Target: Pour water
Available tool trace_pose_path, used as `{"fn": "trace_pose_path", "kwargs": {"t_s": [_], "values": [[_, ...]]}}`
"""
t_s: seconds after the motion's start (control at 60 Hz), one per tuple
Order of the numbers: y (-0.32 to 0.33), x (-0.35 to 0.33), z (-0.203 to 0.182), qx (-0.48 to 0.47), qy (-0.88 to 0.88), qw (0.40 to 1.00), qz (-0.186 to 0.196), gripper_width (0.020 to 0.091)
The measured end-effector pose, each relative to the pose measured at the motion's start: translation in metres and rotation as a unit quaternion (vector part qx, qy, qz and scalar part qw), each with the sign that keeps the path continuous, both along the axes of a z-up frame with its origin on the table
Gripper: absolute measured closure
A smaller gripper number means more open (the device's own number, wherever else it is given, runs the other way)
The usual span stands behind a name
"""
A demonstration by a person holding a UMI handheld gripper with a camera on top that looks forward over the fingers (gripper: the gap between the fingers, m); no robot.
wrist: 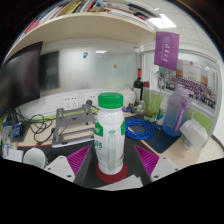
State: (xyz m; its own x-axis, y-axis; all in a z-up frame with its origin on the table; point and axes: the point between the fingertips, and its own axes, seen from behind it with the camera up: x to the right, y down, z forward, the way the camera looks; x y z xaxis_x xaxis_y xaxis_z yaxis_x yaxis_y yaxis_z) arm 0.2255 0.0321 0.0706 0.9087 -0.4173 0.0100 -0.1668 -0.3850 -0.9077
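Bottle, white with a green cap and a green-printed label, stands upright at the lower centre of the frame on a small dark red coaster on the surface. It sits between the two fingers of the tool, whose magenta pads show at either side of the bottle's base. A gap is visible on each side, so the tool is open around the bottle and not yet pressing on it.

To the right of the frame are a translucent jug with a purple tint and, nearer, a pale plastic container; either could be the vessel to pour into, though I cannot tell which. A coil of blue cable lies behind the bottle, and a metal frame stands to the left.

The step in hand looks like the grasp. To do it well, the fingers should close evenly on the bottle's body, around the label and below the shoulder, so that both pads bear flat on it. A grip too low may let the bottle tip when lifted; too hard a squeeze may buckle the thin wall. The cap appears to be on, which would block pouring. Lifting straight up before tilting should keep it clear of the cable and the jug.
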Motion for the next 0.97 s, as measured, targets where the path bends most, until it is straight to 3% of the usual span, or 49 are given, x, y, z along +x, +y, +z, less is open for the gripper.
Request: {"fn": "trace_pose_path", "kwargs": {"t_s": [0.217, 0.567, 0.7, 0.967], "values": [[-0.069, -0.026, -0.020, -0.104, 0.016, 0.993, 0.051, 0.0290], [-0.110, -0.072, 0.065, -0.097, 0.047, 0.986, 0.123, 0.0296], [-0.119, -0.088, 0.081, -0.104, 0.040, 0.982, 0.155, 0.0303], [-0.121, -0.088, 0.097, -0.103, 0.028, 0.980, 0.168, 0.0333]]}}
